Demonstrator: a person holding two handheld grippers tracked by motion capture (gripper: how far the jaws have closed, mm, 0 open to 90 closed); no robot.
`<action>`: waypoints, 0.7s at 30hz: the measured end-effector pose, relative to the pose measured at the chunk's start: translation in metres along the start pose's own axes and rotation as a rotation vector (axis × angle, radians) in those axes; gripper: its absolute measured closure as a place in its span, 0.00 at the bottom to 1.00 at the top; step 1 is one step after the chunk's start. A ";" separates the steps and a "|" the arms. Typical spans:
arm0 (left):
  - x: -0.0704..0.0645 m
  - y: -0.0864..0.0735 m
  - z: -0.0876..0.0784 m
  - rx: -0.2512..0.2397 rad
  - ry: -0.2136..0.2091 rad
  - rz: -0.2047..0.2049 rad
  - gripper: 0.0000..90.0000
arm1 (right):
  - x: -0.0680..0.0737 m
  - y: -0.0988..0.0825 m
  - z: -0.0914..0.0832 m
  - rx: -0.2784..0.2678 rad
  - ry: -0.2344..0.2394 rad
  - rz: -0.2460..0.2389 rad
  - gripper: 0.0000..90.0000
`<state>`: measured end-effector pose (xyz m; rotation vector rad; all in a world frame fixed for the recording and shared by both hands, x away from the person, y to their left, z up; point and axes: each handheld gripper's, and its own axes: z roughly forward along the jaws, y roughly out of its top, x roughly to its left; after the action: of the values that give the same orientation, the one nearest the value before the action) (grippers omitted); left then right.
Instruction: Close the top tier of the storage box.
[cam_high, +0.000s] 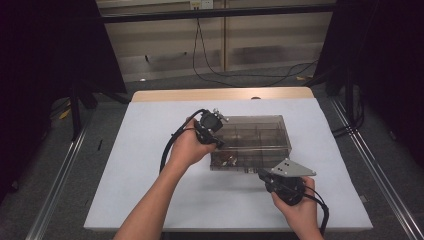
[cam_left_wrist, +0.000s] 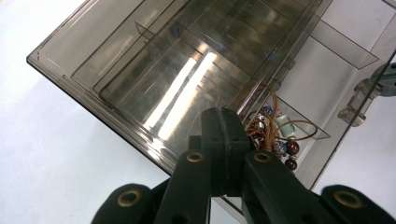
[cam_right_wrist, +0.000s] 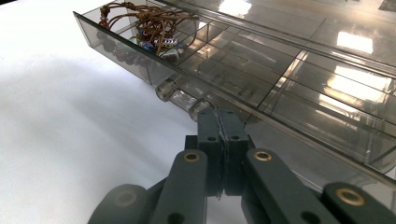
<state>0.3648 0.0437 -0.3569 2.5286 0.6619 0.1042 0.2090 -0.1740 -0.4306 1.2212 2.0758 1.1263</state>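
Note:
A smoky clear plastic box (cam_high: 257, 131) stands on the white table, its divided drawer (cam_right_wrist: 261, 60) pulled a little way out toward me. Brown-corded bead jewellery (cam_high: 227, 159) (cam_left_wrist: 280, 135) (cam_right_wrist: 149, 28) lies in the drawer's front left compartment. My left gripper (cam_high: 219, 143) (cam_left_wrist: 223, 116) is shut, its tips against the box's top near the front left corner. My right gripper (cam_high: 263, 174) (cam_right_wrist: 222, 116) is shut as well, with nothing between its jaws. Its tips sit at the drawer's front edge beside the clear handle (cam_right_wrist: 182, 98) (cam_left_wrist: 355, 109).
The white mat (cam_high: 150, 165) covers the table; a wooden strip (cam_high: 220, 94) shows at the far edge. Cables (cam_high: 210, 65) trail on the floor behind. Metal rails (cam_high: 375, 170) run along both sides of the table.

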 end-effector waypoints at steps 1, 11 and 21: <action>0.000 0.000 0.000 -0.003 0.002 0.000 1.00 | 0.000 0.000 0.001 -0.001 -0.002 0.000 0.99; 0.000 0.000 0.000 -0.006 0.003 0.000 1.00 | -0.003 0.003 0.004 -0.004 -0.010 0.009 0.99; 0.000 0.000 0.000 -0.007 0.002 -0.004 1.00 | -0.004 0.006 0.005 -0.005 -0.021 0.000 0.99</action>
<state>0.3644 0.0437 -0.3574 2.5208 0.6658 0.1069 0.2179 -0.1742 -0.4285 1.2256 2.0565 1.1132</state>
